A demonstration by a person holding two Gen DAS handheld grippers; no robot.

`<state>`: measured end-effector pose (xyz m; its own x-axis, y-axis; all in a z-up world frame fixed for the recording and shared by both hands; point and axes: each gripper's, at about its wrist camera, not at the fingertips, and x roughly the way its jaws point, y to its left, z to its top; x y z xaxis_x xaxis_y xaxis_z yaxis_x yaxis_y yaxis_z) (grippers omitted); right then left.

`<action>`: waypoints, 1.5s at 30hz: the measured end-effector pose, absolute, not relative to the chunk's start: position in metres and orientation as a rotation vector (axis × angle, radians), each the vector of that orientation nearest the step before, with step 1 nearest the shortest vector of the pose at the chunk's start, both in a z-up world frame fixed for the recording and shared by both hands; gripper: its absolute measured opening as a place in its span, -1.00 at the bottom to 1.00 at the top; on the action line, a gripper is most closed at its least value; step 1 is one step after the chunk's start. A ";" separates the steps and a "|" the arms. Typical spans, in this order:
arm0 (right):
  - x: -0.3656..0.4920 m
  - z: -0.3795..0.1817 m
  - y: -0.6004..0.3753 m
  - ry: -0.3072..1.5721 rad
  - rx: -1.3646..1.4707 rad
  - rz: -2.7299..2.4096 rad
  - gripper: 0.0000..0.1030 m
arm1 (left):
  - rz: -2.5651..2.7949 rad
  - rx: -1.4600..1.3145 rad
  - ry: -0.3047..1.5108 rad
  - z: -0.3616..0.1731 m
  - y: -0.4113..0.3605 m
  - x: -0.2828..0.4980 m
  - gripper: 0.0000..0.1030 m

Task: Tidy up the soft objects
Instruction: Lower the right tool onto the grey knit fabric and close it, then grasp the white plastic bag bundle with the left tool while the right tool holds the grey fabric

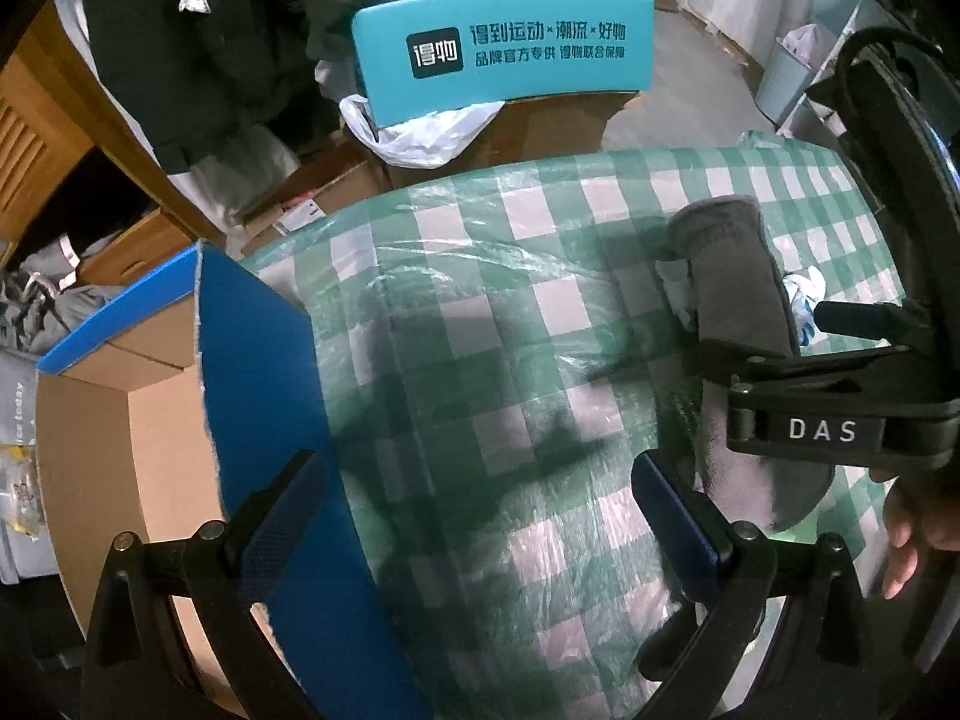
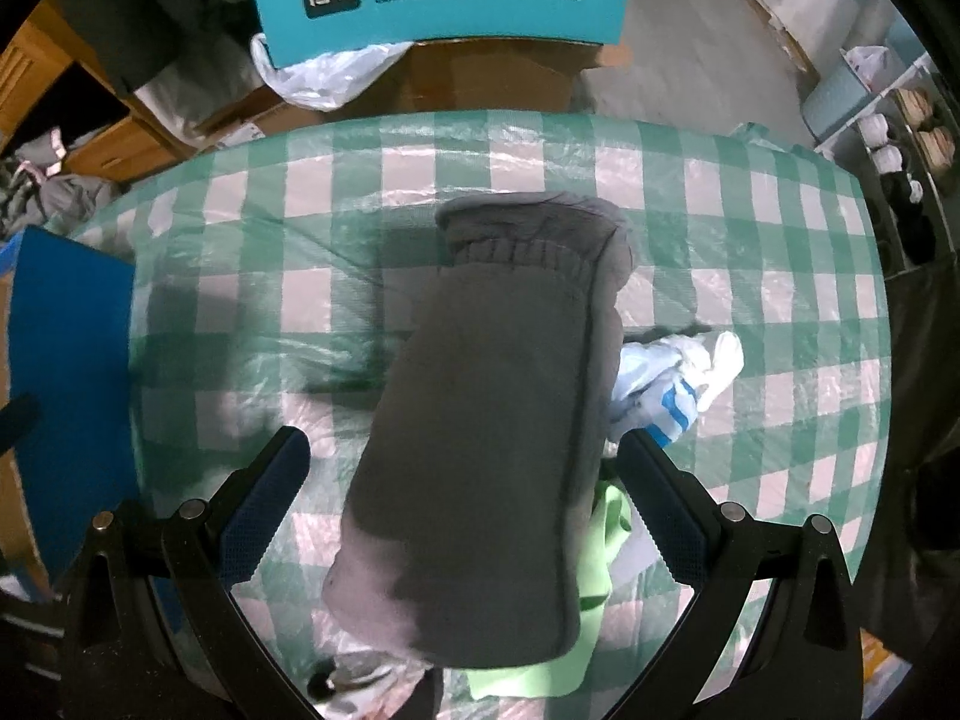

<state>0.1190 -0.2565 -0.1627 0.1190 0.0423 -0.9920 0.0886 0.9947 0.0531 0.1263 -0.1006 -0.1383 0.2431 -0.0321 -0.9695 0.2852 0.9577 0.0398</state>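
Left wrist view: the left gripper (image 1: 480, 516) is hovering with jaws spread, empty, over the checked cloth (image 1: 480, 312); the blue-edged box (image 1: 150, 420) is sitting beside it, apparently empty.

Right wrist view: the right gripper (image 2: 462, 498) is straddling the grey folded garment (image 2: 498, 408), jaws apart, contact unclear. The white-blue item (image 2: 678, 372) and green cloth (image 2: 600, 570) are lying unsorted; little looks done.

Matt grey fleece garment (image 2: 498, 396) with ribbed cuff, glossy crinkled clear plastic sheet over green-checked table (image 2: 780, 276), raw brown cardboard box (image 1: 120, 456) with smooth blue outer face, textured blue pads (image 2: 264, 516) on matt black hand-held gripper
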 end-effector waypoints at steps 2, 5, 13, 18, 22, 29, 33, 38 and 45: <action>0.121 -0.169 -0.257 1.461 0.108 -0.041 0.96 | -0.221 0.221 1.320 -0.143 -0.100 0.128 0.98; 0.122 -0.177 -0.258 1.479 0.105 -0.057 0.96 | -0.222 0.218 1.332 -0.147 -0.100 0.129 0.98; 0.120 -0.186 -0.262 1.496 0.108 -0.047 0.30 | -0.227 0.215 1.343 -0.149 -0.100 0.129 0.98; 0.115 -0.175 -0.271 1.472 0.163 -0.004 -0.20 | -0.222 0.214 1.335 -0.146 -0.100 0.126 0.98; 0.108 -0.165 -0.279 1.446 0.195 0.006 -0.32 | -0.225 0.218 1.330 -0.144 -0.103 0.121 0.98; 0.095 -0.146 -0.290 1.387 0.260 0.047 -0.42 | -0.248 0.238 1.313 -0.136 -0.113 0.110 0.98; 0.088 -0.130 -0.292 1.345 0.256 0.071 -0.48 | -0.265 0.228 1.312 -0.132 -0.116 0.106 0.98; 0.076 -0.109 -0.296 1.307 0.237 0.094 -0.48 | -0.289 0.227 1.316 -0.133 -0.122 0.100 0.98; 0.058 -0.093 -0.300 1.284 0.204 0.103 -0.48 | -0.326 0.252 1.324 -0.138 -0.136 0.089 0.98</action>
<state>0.0579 -0.3002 -0.0935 0.2815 0.1895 -0.9407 0.0378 0.9774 0.2082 0.0891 -0.1364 -0.1376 0.2096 -0.0893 -0.9737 0.3732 0.9277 -0.0047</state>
